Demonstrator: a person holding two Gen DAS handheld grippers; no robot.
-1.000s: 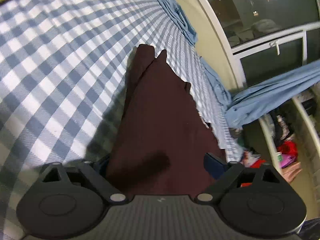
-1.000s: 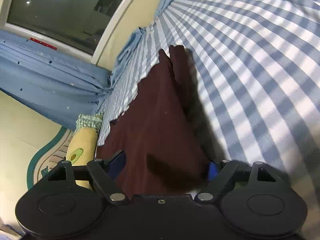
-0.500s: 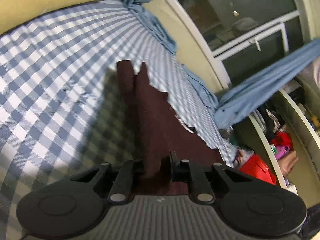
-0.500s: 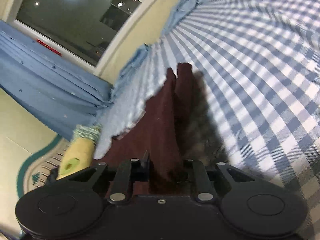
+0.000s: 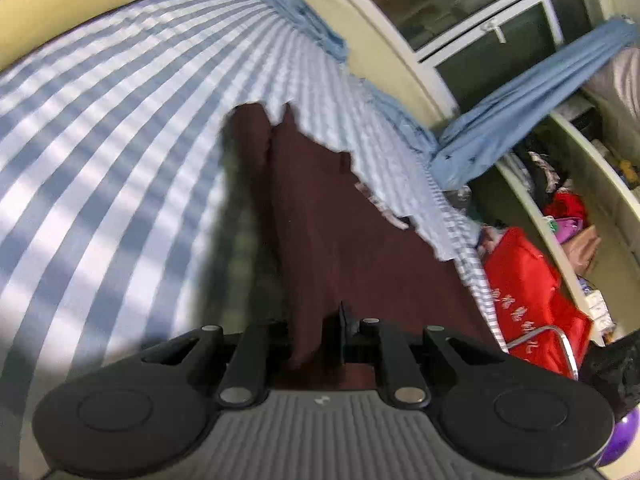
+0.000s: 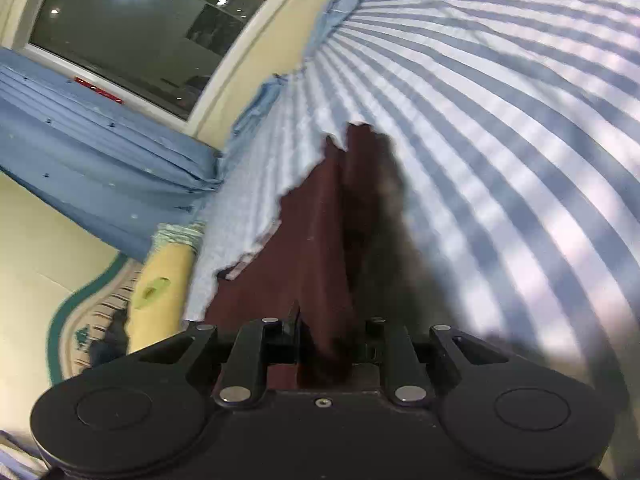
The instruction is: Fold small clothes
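Here both grippers pinch the same garment (image 5: 340, 232), a dark maroon piece of cloth. In the left wrist view the left gripper (image 5: 316, 340) has its jaws drawn close together, with a fold of the near edge clamped between them. In the right wrist view the right gripper (image 6: 332, 344) is closed the same way on another part of that near edge.

From the grips the garment (image 6: 320, 248) stretches away over the bed (image 5: 120, 140), narrowing toward its far end, where two short tips lie on the blue and white checked sheet. A lengthwise crease runs down the cloth, and a dark shadow falls on the sheet beside it. The checks look smeared into stripes by motion blur, so finer detail of the fabric cannot be made out.

Beyond the bed, the left view shows a blue curtain (image 5: 520, 112), a dark window (image 5: 480, 20) and a red bag (image 5: 532, 288) on the floor beside open shelves (image 5: 592, 184). The right view shows another window (image 6: 132, 28) with a blue curtain (image 6: 100, 152) below it, and a yellow pillow (image 6: 164, 272) near the bed's edge.
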